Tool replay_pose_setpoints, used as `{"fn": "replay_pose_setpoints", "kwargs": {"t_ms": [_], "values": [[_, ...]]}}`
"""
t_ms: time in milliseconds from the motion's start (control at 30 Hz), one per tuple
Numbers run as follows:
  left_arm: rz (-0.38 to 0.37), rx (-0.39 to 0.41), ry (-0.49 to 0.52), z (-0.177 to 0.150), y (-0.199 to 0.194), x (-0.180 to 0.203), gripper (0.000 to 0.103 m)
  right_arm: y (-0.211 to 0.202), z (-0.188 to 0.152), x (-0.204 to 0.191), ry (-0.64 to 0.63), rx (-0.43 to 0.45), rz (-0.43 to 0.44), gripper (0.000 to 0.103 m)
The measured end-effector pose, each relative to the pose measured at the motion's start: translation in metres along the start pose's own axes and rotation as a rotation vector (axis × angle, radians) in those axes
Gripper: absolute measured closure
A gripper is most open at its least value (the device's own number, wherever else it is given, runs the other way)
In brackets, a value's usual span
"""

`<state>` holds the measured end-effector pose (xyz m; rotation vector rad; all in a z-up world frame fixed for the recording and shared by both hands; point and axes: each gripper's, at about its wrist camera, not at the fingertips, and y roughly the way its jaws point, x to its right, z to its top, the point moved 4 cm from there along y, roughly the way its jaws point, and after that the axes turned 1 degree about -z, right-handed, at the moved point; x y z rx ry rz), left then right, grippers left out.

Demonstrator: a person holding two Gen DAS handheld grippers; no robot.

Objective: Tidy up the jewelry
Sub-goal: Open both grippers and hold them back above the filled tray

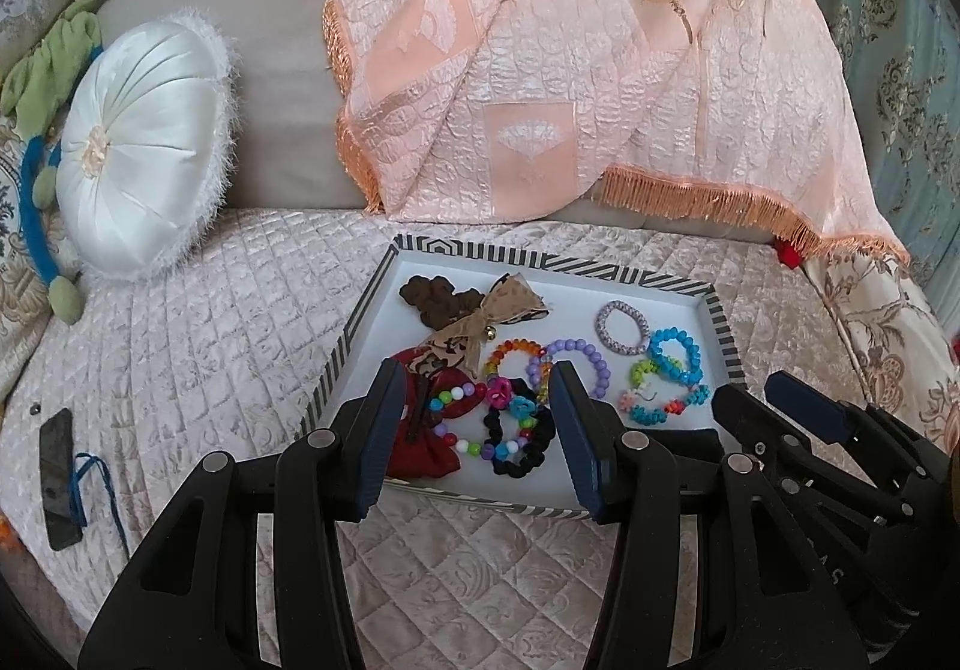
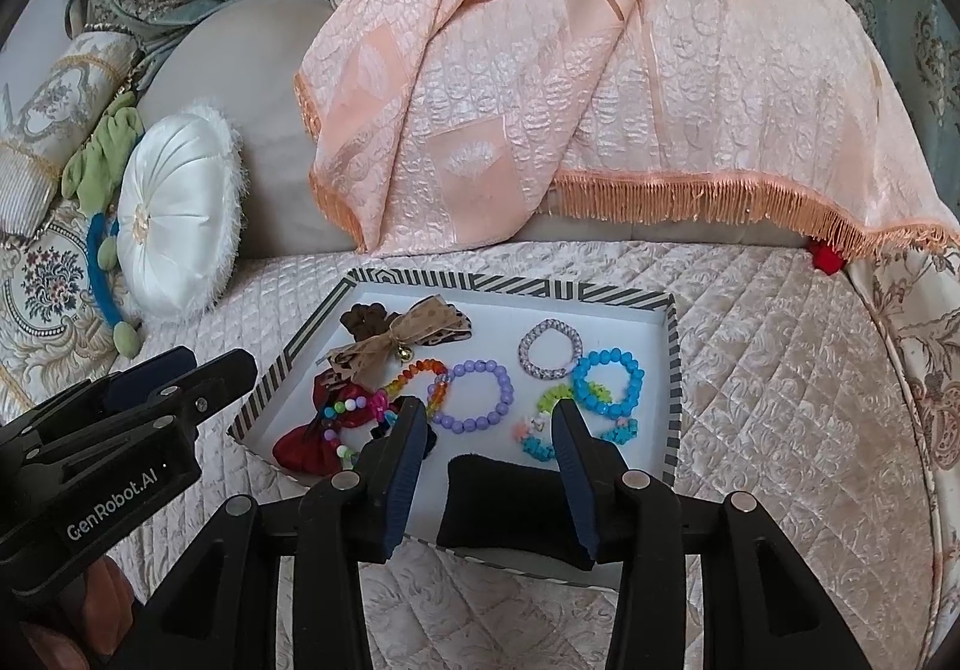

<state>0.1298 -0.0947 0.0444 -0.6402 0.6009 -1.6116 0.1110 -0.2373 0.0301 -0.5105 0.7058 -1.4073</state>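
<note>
A white tray with a striped rim (image 1: 717, 334) (image 2: 671, 370) lies on the quilted cover. It holds a purple bead bracelet (image 1: 576, 364) (image 2: 477, 394), a blue bead bracelet (image 1: 678, 355) (image 2: 606, 382), a lilac woven ring (image 2: 550, 347), a brown bow with a bell (image 1: 480, 322), a red pouch (image 1: 420, 448) and a black scrunchie (image 1: 522, 454). My left gripper (image 1: 478, 367) (image 2: 210, 358) hovers open over the tray's near left. My right gripper (image 2: 487, 403) (image 1: 755, 386) is open above a black velvet cushion (image 2: 498, 502); a strip of tray shows beside the left finger.
A round white satin pillow (image 1: 144, 147) leans at the back left. A peach fringed throw (image 1: 540, 69) drapes over the backrest behind the tray. A dark phone with a blue cord (image 1: 57, 478) lies on the cover at the left.
</note>
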Motion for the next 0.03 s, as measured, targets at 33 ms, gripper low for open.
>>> {"fn": "replay_pose_setpoints", "kwargs": {"t_ms": [33], "values": [[-0.003,-0.005,-0.002,-0.0004,0.001,-0.0008,0.054,0.0004,-0.0004,0.0025,0.002,-0.001,-0.001,0.061]]}}
